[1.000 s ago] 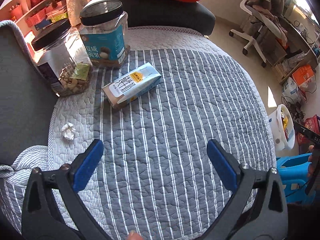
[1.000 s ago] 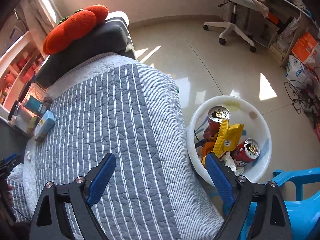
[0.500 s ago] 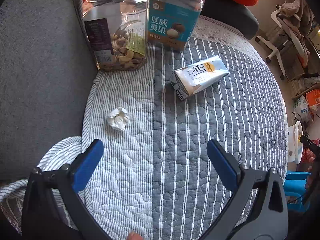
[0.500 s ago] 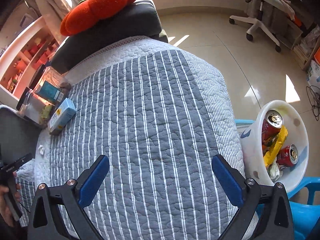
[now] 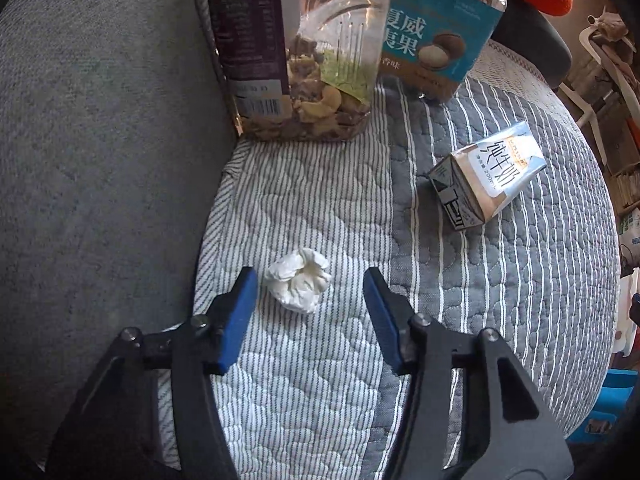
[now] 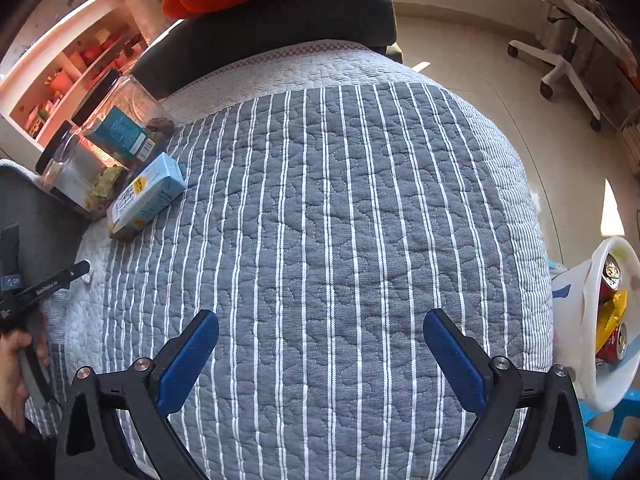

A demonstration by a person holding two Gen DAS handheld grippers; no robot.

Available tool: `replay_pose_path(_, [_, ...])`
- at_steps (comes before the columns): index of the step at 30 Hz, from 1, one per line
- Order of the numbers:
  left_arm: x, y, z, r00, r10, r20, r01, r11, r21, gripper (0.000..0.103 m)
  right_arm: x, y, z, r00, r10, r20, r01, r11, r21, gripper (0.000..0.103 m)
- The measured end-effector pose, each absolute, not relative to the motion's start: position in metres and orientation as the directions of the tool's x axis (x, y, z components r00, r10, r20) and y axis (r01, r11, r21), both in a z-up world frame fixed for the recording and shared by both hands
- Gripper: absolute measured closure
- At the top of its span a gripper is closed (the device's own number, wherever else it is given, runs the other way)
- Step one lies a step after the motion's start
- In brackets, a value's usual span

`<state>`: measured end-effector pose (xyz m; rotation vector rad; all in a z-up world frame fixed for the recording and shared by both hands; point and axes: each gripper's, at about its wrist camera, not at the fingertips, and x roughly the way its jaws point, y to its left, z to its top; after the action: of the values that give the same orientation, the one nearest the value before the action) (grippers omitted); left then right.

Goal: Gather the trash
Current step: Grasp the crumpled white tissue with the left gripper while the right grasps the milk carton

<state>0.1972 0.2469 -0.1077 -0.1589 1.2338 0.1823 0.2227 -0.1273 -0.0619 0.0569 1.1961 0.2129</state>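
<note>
A crumpled white paper ball [image 5: 298,280] lies on the striped quilt [image 5: 520,300] by the sofa back. My left gripper [image 5: 308,280] is open, its blue fingertips either side of the ball, not touching it. A milk carton [image 5: 486,178] lies on its side to the right; it also shows in the right wrist view [image 6: 146,196]. My right gripper [image 6: 320,326] is open and empty above the quilt's middle. A white bin [image 6: 610,320] with cans and a yellow wrapper sits at the far right, off the sofa edge.
Two clear nut jars [image 5: 296,52] [image 5: 440,28] stand at the back by the grey sofa back [image 5: 100,140]. A dark cushion [image 6: 272,28] with a red plush on it lies beyond. An office chair [image 6: 568,40] and blue stool [image 6: 608,412] stand on the floor.
My left gripper moved forward and left to the paper ball, and its jaws narrowed around it. My right gripper swung left, away from the bin, over the quilt.
</note>
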Motion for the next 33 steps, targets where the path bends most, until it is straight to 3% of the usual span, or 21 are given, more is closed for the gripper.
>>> replay_pose_path(2, [0.198,0.25,-0.114,0.305,0.076,-0.949,-0.226,0.974,0.006,0.068,0.224,-0.123,-0.062,0.35,0.191,-0.917,-0.138,0.979,0.151,0.0])
replay_pose_path(5, [0.195,0.255,-0.111,0.308,0.061,-0.949,-0.244,0.97,-0.017,0.072,0.227,-0.115,-0.06,0.358,0.197,-0.913,-0.136,0.978,0.158,0.0])
replay_pose_path(9, [0.186,0.252,-0.083,0.364,-0.011,-0.931,-0.221,0.97,-0.098,0.073,0.231,-0.093,-0.058,0.363,0.239,-0.901,-0.148,0.969,0.198,0.0])
replay_pose_path(15, [0.168,0.235,-0.042,0.423,0.032,-0.906,-0.118,0.993,-0.021,0.073,0.261,-0.039,-0.069,0.33,0.275,-0.903,-0.099,0.961,0.257,0.0])
replay_pose_path(24, [0.171,0.237,-0.046,0.387,0.049,-0.921,-0.108,0.994,0.008,0.073,0.315,0.051,-0.09,0.308,0.389,-0.868,0.01,0.911,0.411,0.0])
replay_pose_path(29, [0.172,0.237,-0.045,0.381,0.027,-0.924,-0.102,0.995,-0.013,0.073,0.338,0.077,-0.107,0.287,0.356,-0.889,0.082,0.916,0.394,0.001])
replay_pose_path(33, [0.172,0.238,-0.044,0.38,0.0,-0.925,-0.099,0.994,-0.04,0.073,0.348,0.085,-0.125,0.258,0.327,-0.909,0.122,0.922,0.367,0.008])
